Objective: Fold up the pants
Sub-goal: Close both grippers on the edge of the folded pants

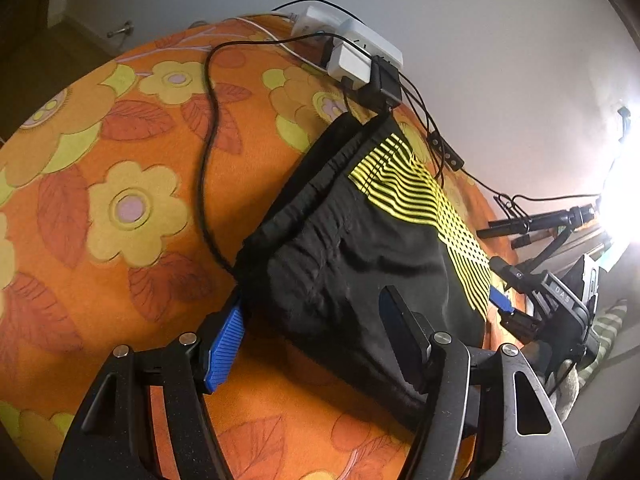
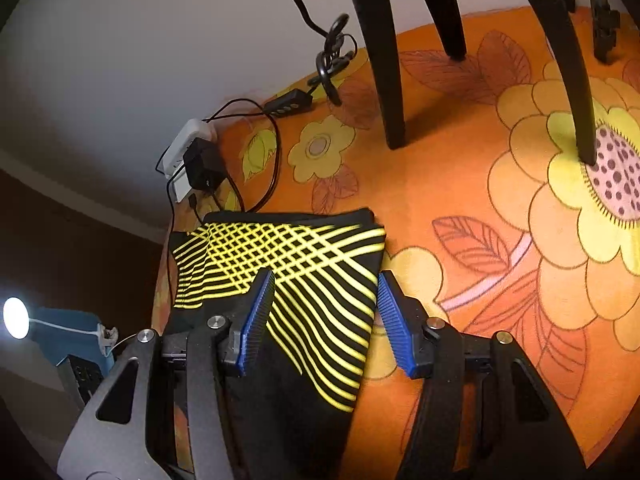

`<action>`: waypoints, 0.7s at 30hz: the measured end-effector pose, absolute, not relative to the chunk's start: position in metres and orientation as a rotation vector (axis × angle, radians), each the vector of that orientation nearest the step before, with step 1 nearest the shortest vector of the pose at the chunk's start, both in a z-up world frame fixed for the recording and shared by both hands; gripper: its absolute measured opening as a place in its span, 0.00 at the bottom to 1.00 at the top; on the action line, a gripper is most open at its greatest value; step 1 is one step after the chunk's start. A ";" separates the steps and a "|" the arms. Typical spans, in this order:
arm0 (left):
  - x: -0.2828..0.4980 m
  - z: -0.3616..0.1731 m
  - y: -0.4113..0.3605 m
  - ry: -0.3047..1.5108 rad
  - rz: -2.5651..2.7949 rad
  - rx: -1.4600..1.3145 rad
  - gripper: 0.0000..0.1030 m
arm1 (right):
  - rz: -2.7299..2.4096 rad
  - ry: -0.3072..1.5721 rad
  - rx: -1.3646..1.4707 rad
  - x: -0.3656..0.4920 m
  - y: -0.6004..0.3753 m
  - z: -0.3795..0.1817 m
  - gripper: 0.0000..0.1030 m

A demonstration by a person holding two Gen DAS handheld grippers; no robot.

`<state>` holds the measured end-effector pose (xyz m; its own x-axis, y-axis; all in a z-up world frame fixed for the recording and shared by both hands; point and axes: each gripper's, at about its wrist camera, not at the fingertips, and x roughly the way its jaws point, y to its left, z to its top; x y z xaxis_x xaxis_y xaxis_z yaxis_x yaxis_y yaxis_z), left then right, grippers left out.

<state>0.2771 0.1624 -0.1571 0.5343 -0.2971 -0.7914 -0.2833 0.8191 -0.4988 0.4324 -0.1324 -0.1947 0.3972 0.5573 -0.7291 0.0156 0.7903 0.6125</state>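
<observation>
Lying on the orange flowery sheet [image 1: 120, 280], the black pants [image 1: 360, 260] already look folded small. Both the left gripper [image 1: 312, 336] and right gripper [image 2: 320, 320] are wide open around the edges, gripping nothing. Maybe one last fold remains.

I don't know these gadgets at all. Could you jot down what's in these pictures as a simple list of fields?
Surface: orange floral cloth
Garment: black pants with a yellow line pattern, lying in a compact folded bundle
Left gripper: open, fingers on either side of the bundle's near edge
Right gripper: open, above the patterned edge of the bundle
Behind the pants: white power strip with a black adapter and cables
Also nearby: black tripod legs standing on the cloth
</observation>
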 end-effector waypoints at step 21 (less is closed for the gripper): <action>0.294 -0.169 0.158 0.923 -0.017 -0.703 0.27 | 0.364 1.104 0.650 0.439 -0.125 -0.203 0.20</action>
